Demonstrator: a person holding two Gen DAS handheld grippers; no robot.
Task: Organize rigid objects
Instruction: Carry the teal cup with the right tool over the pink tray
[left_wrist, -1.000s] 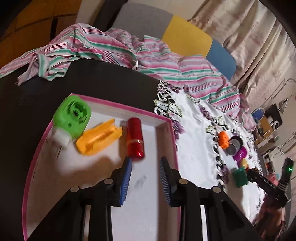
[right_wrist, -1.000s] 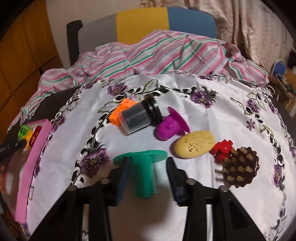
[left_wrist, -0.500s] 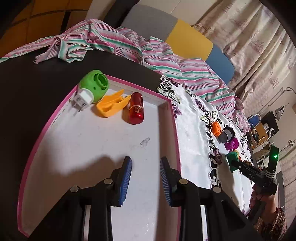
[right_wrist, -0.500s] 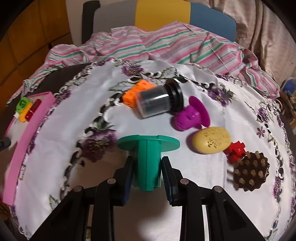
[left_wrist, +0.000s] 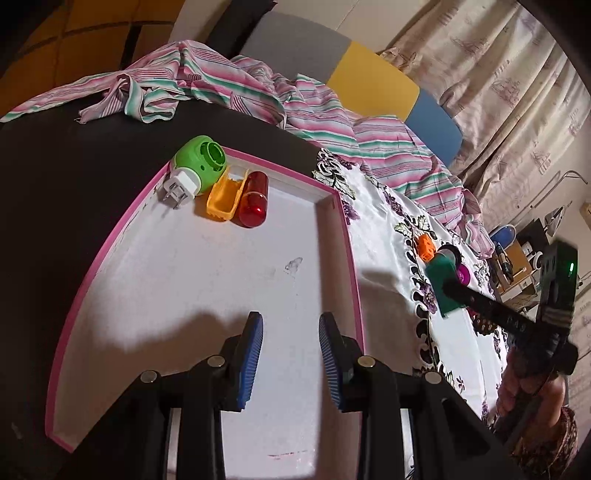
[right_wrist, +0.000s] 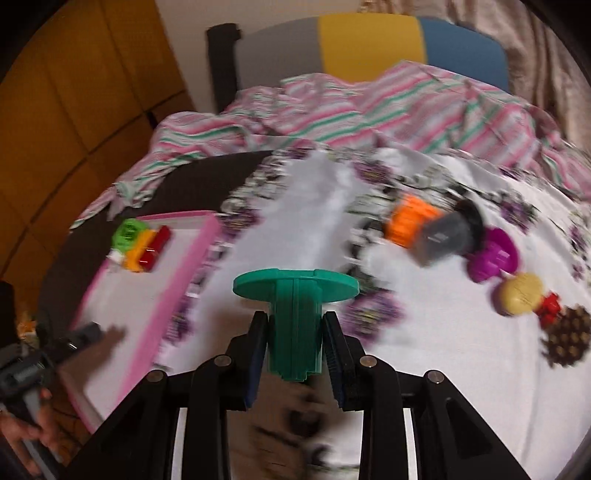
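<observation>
Writing: none readable on any object; a small gold band on the red cylinder is too small to make out.
Change since 0.5 s ago: the green flanged piece is lifted off the floral cloth and sits closer to the pink-rimmed tray; the right wrist view is now motion-blurred.
Right gripper: both blue pads clamp the stem of the green flanged piece, flange pointing forward.
Left gripper: fingers apart, holding nothing, over the tray's white floor.
Tray contents: green plug-in device, orange clip and red cylinder lie side by side at the far corner.
On the cloth: orange block, grey jar, purple piece, yellow egg shape, small red piece, brown studded ball.
</observation>
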